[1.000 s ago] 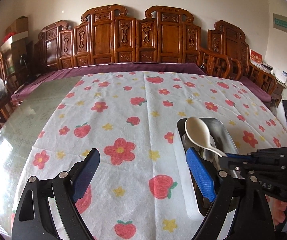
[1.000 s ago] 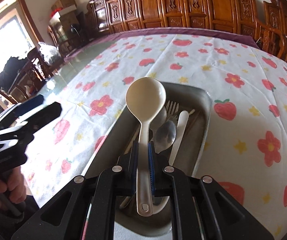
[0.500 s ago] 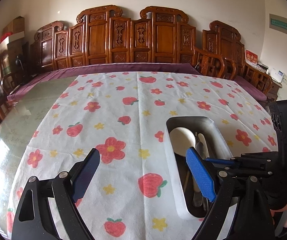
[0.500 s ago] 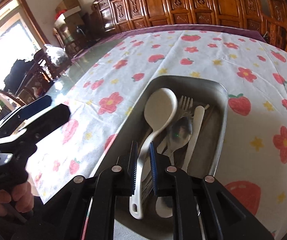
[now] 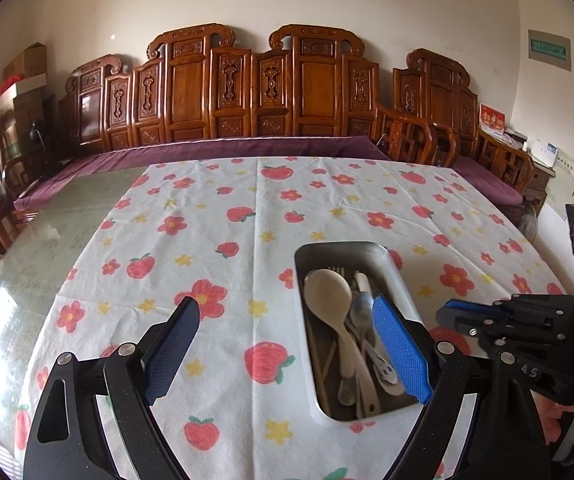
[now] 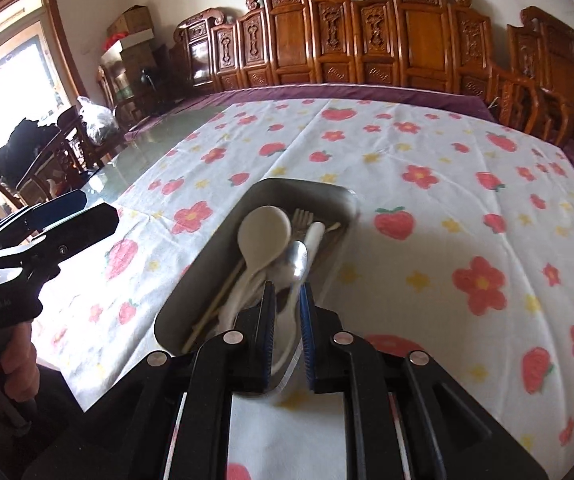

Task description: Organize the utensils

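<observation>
Right gripper (image 6: 287,300): nearest item, over the near end of the tray. Jaws a narrow slit apart, nothing clamped between them. A second ago they pinched the handle of the cream spoon and held it raised above the tray; they have since let it go and the gripper has drawn back and up.

Left gripper (image 5: 287,340): jaws spread wide, holding nothing, hovering above the tablecloth (image 5: 215,240) beside the tray's left edge. Unchanged in opening across the last second.

Metal tray (image 6: 329,192): on the tablecloth near the table's front edge, right of centre in the left wrist view.

Cream spoon (image 6: 265,232): now lying inside the tray along its left wall, bowl toward the far end, handle toward the near end.

Other contents, lying lengthways alongside it: metal spoon (image 6: 297,256), white utensil (image 6: 314,234), fork (image 6: 301,216) with tines at the far end, pale chopsticks (image 6: 215,304) against the left wall.

Tablecloth beyond the tray, out to the far edge: no loose utensil visible.

Assessment: deposit of the cream spoon complete; every utensil in view sits in the tray, so the sorting appears finished or close to it.
</observation>
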Demonstrator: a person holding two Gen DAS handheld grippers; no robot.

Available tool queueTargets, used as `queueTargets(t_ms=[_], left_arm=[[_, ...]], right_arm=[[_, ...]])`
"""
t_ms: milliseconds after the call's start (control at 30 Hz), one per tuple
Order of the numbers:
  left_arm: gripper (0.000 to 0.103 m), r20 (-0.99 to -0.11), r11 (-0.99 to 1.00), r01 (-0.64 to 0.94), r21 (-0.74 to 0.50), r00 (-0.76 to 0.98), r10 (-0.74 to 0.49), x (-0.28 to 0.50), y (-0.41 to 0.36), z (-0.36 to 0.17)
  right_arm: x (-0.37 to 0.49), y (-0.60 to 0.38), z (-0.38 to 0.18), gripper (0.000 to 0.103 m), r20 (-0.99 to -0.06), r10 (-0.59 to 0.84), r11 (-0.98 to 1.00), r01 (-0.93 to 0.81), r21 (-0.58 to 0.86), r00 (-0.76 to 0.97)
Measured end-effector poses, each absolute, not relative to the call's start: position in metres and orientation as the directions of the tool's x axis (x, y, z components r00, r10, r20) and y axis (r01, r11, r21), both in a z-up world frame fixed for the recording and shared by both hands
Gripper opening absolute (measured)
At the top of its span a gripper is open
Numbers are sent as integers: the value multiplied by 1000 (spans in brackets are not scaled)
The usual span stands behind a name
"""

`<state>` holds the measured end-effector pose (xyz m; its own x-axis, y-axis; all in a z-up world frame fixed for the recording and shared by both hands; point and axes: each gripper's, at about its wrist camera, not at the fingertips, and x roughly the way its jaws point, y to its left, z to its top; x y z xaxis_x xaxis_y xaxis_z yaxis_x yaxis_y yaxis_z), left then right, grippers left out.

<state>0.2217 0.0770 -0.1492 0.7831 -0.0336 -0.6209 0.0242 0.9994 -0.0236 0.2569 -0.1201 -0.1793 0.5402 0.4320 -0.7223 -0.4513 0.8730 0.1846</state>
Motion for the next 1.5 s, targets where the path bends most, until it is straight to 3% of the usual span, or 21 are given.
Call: queueTargets(t_ms=[67, 100, 200, 267, 300, 433, 533, 600, 967, 1200, 1500], left_arm=[[85, -628, 999, 25, -21, 778, -32, 213, 69, -145], [85, -630, 999, 28, -25, 776, -37, 209, 65, -143], [95, -628, 999, 28, -38, 777, -45, 196, 55, -135], [96, -631, 998, 40, -45, 774, -59, 187, 46, -128], [96, -635, 998, 41, -39, 770, -56, 183, 41, -125], [96, -628, 999, 54, -7, 777, -46, 164, 24, -108], [96, -622, 998, 61, 7, 782, -43, 153, 14, -96], [96, -619, 998, 63, 17, 785, -39, 146, 9, -90], [96, -594, 997, 75, 10, 803, -54, 117, -4, -54], [96, -518, 998, 69, 14, 854, -51, 84, -5, -18], [96, -452, 999, 48, 12, 891, -38, 57, -10, 12]], right_arm=[[245, -132, -172, 17, -715, 419, 882, -438, 174, 559], [238, -139, -167, 23, -709, 414, 887, -429, 172, 572], [218, -158, -153, 34, -691, 402, 898, -406, 170, 601], [205, -169, -143, 45, -679, 380, 909, -388, 150, 628], [199, -174, -139, 57, -674, 370, 914, -378, 144, 639], [175, -197, -118, 83, -642, 351, 929, -341, 145, 682], [159, -209, -104, 97, -618, 329, 939, -314, 138, 714], [152, -214, -97, 101, -615, 316, 944, -302, 130, 722], [112, -227, -44, 101, -520, 296, 953, -281, 111, 801], [83, -232, -4, 101, -425, 300, 953, -286, 97, 854], [61, -234, 19, 101, -377, 298, 954, -290, 80, 877]])
